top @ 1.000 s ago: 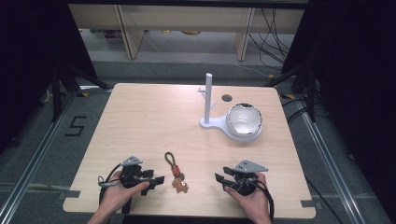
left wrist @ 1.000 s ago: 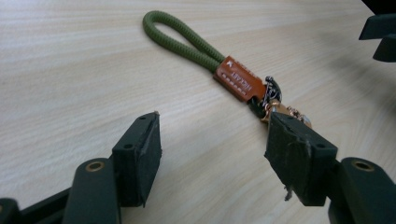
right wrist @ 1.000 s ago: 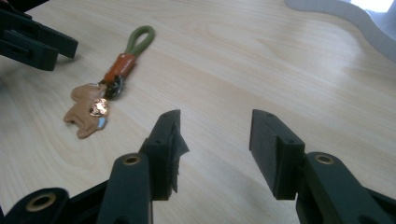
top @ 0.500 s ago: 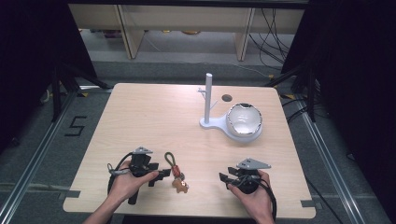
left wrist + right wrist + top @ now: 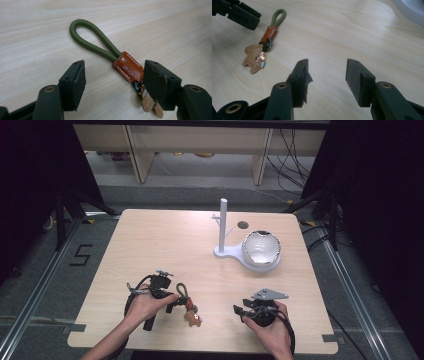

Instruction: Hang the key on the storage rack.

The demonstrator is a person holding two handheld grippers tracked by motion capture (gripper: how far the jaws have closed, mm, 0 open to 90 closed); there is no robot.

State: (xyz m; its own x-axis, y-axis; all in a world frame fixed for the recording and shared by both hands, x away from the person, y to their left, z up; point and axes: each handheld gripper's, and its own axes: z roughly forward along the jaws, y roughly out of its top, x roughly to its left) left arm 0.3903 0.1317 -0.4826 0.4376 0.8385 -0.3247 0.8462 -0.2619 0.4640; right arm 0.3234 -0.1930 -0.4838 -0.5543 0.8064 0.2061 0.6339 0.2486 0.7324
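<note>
Left tongs (image 5: 113, 75) have slid up to the keychain (image 5: 105, 52), spread astride its leather tab; right tongs (image 5: 327, 75) gape empty, farther off.

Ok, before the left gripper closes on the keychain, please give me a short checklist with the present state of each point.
1. Left gripper open: ok, its jaws stand wide apart.
2. Keychain between the jaws: ok, the brown leather tab lies in the gap, close to one jaw.
3. Keychain lying flat on the table: ok, the green cord loop rests on the wood.
4. Right gripper out of the way: ok, it is open and apart from the keychain.
5. White stand and silver bowl upright and clear of the hands: ok.
6. Charms free of the jaw: cannot tell, they are partly hidden behind it.
</note>
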